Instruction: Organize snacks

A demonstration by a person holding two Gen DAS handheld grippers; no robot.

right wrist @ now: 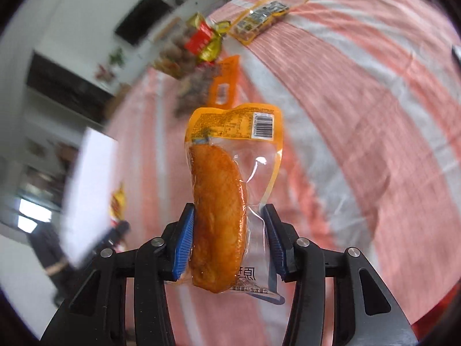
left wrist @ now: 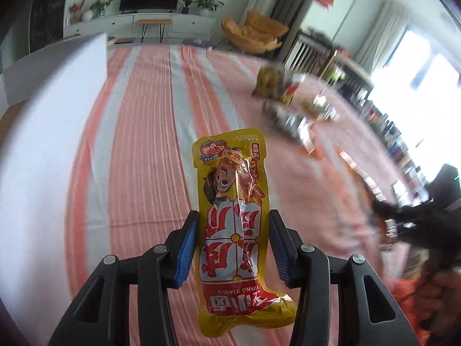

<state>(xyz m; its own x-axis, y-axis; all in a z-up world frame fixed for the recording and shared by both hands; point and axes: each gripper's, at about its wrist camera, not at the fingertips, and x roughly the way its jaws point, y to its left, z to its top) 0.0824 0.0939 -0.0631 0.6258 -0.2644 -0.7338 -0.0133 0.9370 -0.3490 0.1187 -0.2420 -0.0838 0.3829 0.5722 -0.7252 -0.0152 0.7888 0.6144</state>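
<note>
My left gripper [left wrist: 234, 232] is shut on a long yellow and red snack packet [left wrist: 234, 201], held above the striped cloth. My right gripper [right wrist: 229, 226] is shut on a clear and orange packet with a braised chicken wing [right wrist: 222, 201] inside, also held in the air. A blurred pile of other snack packets [left wrist: 291, 106] lies on the cloth to the right in the left wrist view, and it also shows at the upper left in the right wrist view [right wrist: 198, 49]. The right gripper shows blurred at the right edge of the left wrist view [left wrist: 417, 216].
A white box [left wrist: 52, 121] stands at the left of the pink-and-grey striped cloth [left wrist: 149, 144]; it shows in the right wrist view too [right wrist: 89, 190]. A flat yellow packet [right wrist: 259, 18] lies apart at the far end. A TV, plants and an orange chair stand behind.
</note>
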